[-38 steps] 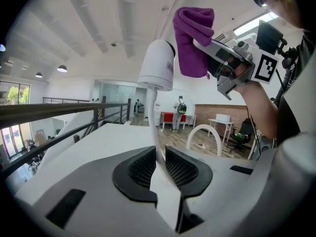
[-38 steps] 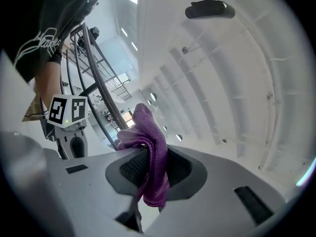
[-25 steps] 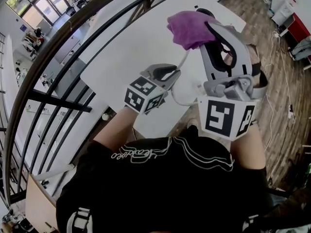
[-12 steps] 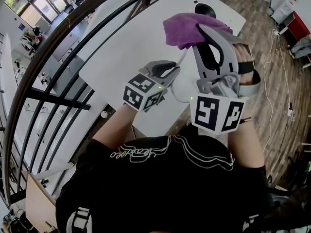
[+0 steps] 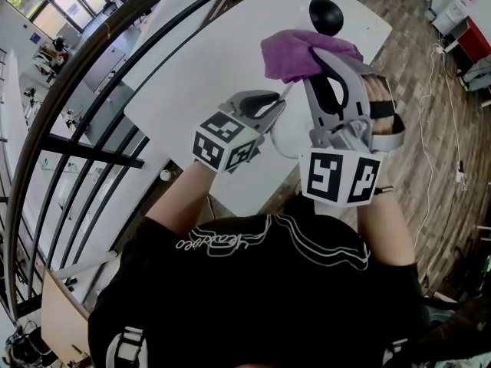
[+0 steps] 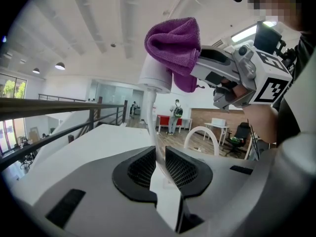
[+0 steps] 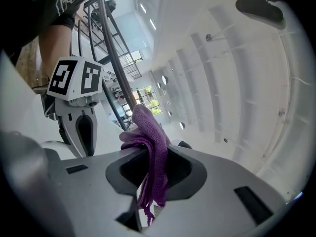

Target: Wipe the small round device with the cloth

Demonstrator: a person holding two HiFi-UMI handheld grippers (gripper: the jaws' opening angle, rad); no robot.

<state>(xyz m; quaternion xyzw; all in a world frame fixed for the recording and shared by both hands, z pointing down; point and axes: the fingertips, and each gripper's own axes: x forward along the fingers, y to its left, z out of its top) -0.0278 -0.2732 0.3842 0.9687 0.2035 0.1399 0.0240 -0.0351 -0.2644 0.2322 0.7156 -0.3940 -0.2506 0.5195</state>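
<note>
- My left claw [image 5: 278,102] is clenched on the thin white stem [image 6: 149,117] of the small round device [image 6: 155,75]. It holds the device up off the desk [image 5: 222,75], with the round head above my jaws.
- My right claw [image 5: 322,56] is clamped on the purple cloth [image 5: 295,52]. A bunched fold of it lies against the head of the device and covers its upper right side in the left gripper view.
- Both claws hang over the near part of the desk, a white top that runs away from me at an angle.
- At the desk's far corner sits a black dome-shaped object [image 5: 325,14] on a white base, well apart from the device.
- A dark curved metal railing [image 5: 115,75] runs along the desk's left side. Through its bars I see a lower floor [image 5: 103,56], and tall windows [image 5: 54,10] beyond it.
- To the right, the wood-plank floor [image 5: 430,152] has cables [image 5: 449,121] trailing across it, and a red cabinet [image 5: 469,44] stands near the picture's edge.
- The left gripper view shows a white ceiling [image 6: 98,23] with beams and round lamps [image 6: 59,65].
- In that same view a person with a backpack [image 6: 176,113] stands far off beside red furniture [image 6: 160,121]. A black office chair [image 6: 242,132] stands further right.
</note>
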